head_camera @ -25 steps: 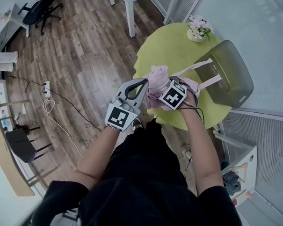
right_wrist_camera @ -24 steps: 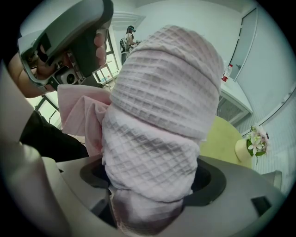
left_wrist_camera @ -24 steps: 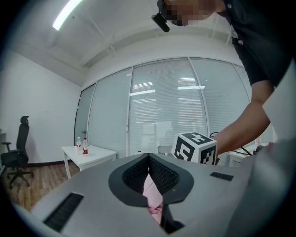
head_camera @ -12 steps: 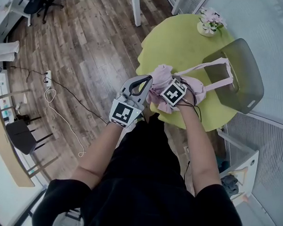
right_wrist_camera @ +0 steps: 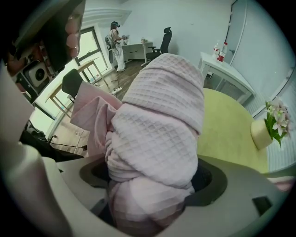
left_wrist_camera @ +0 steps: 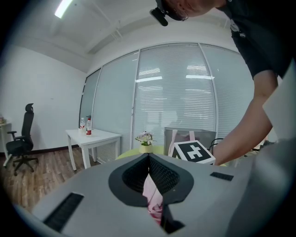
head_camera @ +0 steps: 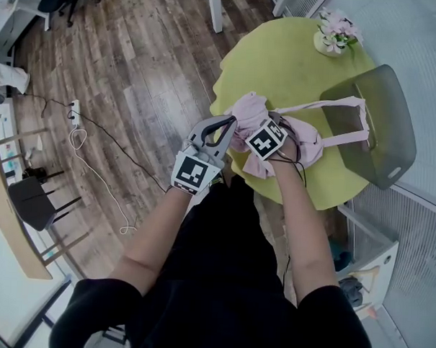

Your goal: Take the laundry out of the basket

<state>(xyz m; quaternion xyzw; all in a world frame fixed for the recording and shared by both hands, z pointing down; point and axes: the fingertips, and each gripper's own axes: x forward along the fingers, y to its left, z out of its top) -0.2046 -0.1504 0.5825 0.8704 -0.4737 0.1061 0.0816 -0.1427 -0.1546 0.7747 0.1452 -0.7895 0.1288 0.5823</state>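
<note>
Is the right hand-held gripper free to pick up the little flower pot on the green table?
Probably not yet. The right hand-held gripper is shut on a thick wad of pink cloth, leaving no room; the green table toward the flower pot looks bare.

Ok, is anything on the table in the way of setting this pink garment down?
Nothing visible does. The green table beside the pink garment is bare; the flower pot stands at its far edge and the grey basket, holding the garment's straps, at the right.

Head view looks steeply down on the yellow-green table [head_camera: 280, 64]; both gripper views, seemingly close, share its flowerpot [left_wrist_camera: 145, 148].
</note>
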